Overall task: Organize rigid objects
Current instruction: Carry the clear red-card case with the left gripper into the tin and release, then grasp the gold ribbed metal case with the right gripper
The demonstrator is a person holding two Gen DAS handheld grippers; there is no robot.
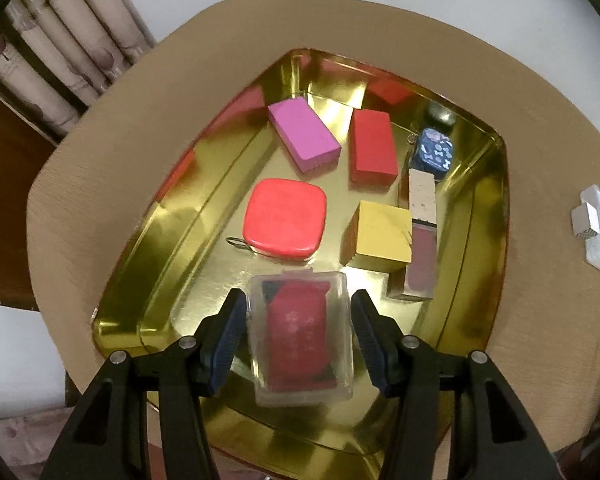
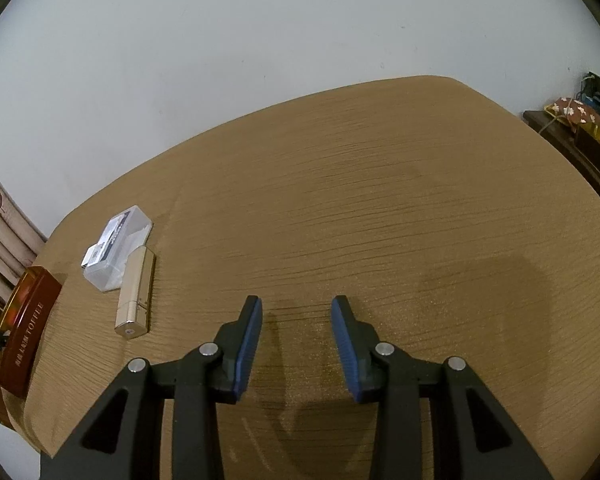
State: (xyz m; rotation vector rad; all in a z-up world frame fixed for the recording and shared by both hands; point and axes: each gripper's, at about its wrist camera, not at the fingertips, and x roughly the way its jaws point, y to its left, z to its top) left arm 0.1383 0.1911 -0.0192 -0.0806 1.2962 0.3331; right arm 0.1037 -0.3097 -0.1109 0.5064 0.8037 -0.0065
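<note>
Spread under everything, a round tan wood-grain table (image 2: 380,208). On its left part, a shiny gold metal tray (image 1: 172,216) with raised rim, shown from outside in the right wrist view as a brown wall with lettering (image 2: 24,332).

Inside the tray, at the far end, a pink rectangular block (image 1: 303,136) lying tilted and just beside it a red rectangular block (image 1: 373,145). Nearer, a coral rounded-square lidded case (image 1: 285,216) with a thin wire loop at its left edge, and right of it a yellow cube-like block (image 1: 380,234). Along the yellow block's right side, a long lip-gloss tube with pale speckled cap (image 1: 422,232); beyond that, a small dark-blue patterned box (image 1: 434,153).

Nearest the camera, a clear plastic case with red contents (image 1: 300,336), resting on the tray floor between the fingers of the left gripper (image 1: 298,338), spread apart with a slim gap on each side, pads not touching the case.

Right gripper (image 2: 297,346) over bare tabletop, fingers parted and holding nothing.

Left of it on the table, outside the tray, a translucent white plastic box (image 2: 118,248) touching a champagne-gold rectangular tube (image 2: 136,294).
</note>
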